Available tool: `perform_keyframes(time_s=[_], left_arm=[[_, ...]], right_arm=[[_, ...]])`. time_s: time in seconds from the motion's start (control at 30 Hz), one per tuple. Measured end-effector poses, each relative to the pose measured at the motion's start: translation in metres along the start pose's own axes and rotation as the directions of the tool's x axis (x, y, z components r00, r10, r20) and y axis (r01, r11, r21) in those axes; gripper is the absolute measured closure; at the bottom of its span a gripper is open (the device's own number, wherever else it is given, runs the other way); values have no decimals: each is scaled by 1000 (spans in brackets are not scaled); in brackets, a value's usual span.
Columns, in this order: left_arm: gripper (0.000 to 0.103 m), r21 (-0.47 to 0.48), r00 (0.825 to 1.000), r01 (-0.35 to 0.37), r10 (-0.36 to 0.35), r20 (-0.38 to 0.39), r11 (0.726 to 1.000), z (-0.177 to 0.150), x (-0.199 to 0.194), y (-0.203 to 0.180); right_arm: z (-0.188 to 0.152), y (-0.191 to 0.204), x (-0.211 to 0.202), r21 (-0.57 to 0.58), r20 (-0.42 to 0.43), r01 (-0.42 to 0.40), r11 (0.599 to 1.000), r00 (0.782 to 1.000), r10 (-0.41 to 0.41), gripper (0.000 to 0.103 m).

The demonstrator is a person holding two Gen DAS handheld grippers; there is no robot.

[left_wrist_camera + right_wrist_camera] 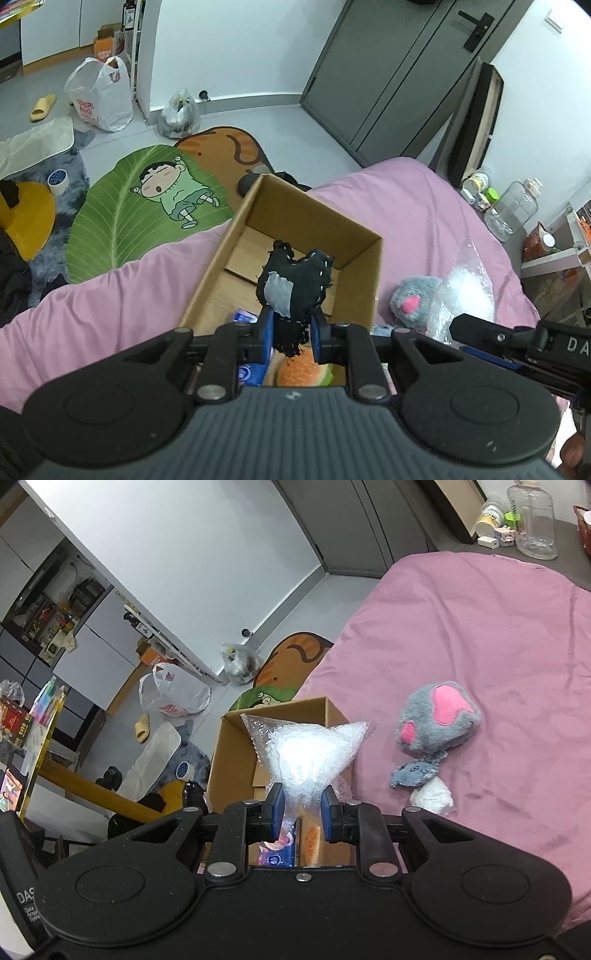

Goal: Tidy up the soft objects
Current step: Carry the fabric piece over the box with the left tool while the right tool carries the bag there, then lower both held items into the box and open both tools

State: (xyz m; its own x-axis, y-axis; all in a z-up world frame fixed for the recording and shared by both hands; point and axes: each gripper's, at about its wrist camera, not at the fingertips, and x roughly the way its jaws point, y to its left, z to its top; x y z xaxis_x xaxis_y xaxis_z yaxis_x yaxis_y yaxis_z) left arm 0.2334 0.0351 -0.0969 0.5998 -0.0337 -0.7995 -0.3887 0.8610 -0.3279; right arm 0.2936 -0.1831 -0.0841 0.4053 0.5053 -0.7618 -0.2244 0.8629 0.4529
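My left gripper (pixel 292 328) is shut on a black hand-stitched fabric toy (pixel 295 284) with a grey patch and holds it above the open cardboard box (pixel 354 266) on the pink bed. A burger-shaped plush (pixel 303 373) and a blue packet (pixel 251 373) lie in the box beneath it. My right gripper (pixel 302 805) is shut on a clear bag of white filling (pixel 306 753), held over the same box (pixel 232 753). A grey plush with pink patches (pixel 436 720) lies on the bed to the right of the box; it also shows in the left wrist view (pixel 413 299).
The pink bed cover (pixel 480 627) spreads to the right. Floor mats (pixel 125 210), a white plastic bag (pixel 99 96), a slipper (pixel 42 107) and a tape roll (pixel 57 181) lie on the floor to the left. A bedside surface holds a clear jar (pixel 532 520) and small containers.
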Motion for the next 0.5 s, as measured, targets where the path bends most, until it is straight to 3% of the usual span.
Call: perform_keyframes(time_s=[0.5], left_arm=[[80, -37, 994, -49, 45, -95, 998, 11, 29, 20]], right_arm=[[7, 34, 33, -72, -57, 6, 997, 998, -10, 82]])
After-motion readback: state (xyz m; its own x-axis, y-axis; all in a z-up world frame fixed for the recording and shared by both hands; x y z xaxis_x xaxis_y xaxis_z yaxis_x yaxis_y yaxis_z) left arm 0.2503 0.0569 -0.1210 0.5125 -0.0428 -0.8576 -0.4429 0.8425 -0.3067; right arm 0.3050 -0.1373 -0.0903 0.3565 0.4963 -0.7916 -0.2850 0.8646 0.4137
